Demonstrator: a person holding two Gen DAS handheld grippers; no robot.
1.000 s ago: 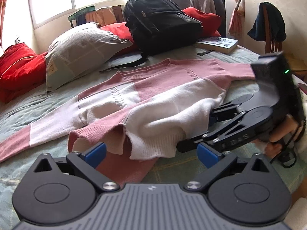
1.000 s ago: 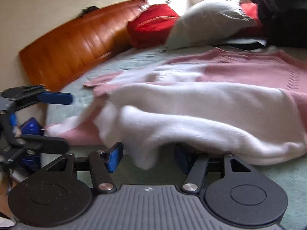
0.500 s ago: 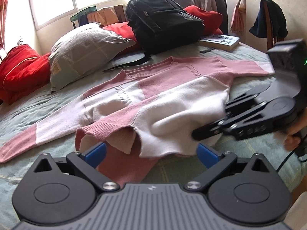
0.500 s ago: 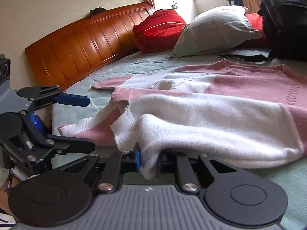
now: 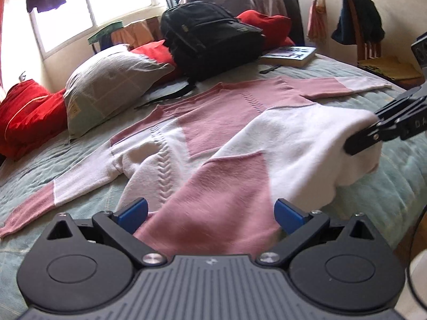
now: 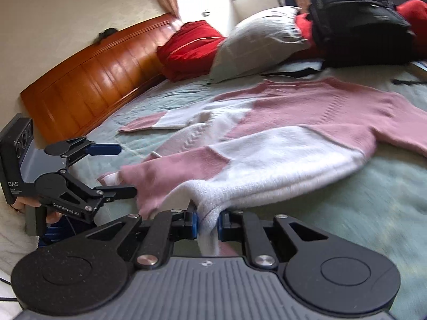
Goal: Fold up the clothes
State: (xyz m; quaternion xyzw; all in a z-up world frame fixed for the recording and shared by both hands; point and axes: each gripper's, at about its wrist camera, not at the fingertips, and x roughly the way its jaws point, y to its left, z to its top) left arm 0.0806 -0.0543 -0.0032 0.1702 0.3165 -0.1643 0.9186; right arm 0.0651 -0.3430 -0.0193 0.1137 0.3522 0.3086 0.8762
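Sweater [image 5: 218, 122], pink and white, lies spread on the bed [image 5: 395, 186] with its near hem raised. The right tool [image 6: 207, 225] is pinched tight on the white hem corner. The left tool [image 5: 210, 213] stands wide, pink hem lying between its blue pads [image 5: 133, 210] without being squeezed. This looks like the start of the first fold: next the left tool should close on the hem, then both should carry it toward the far collar.

Both wrist views low and close over the bed [image 5: 387, 202], facing the window, sharing the sweater [image 5: 226, 122].
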